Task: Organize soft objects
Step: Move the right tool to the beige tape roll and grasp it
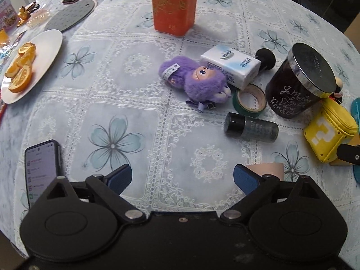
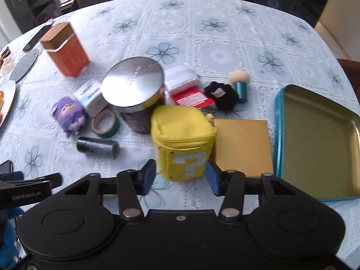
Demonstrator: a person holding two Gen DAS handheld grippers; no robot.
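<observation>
A purple plush toy (image 1: 198,79) lies mid-table, well ahead of my open, empty left gripper (image 1: 182,176); it also shows in the right wrist view (image 2: 68,115). A yellow question-block pouch (image 2: 182,140) sits between the blue pads of my right gripper (image 2: 180,175), whose jaws stand at its sides, just about touching; I cannot tell if they grip it. The pouch also shows in the left wrist view (image 1: 328,132). A black furry toy (image 2: 223,96) lies behind it. An empty blue tin tray (image 2: 315,141) is at the right.
A dark candle jar (image 1: 297,81), tape roll (image 1: 248,100), small dark bottle (image 1: 250,128), tissue pack (image 1: 230,65) and orange box (image 1: 173,6) crowd the middle. A plate of orange slices (image 1: 45,51) and a phone (image 1: 41,168) lie left. A gold card (image 2: 243,146) lies beside the tray.
</observation>
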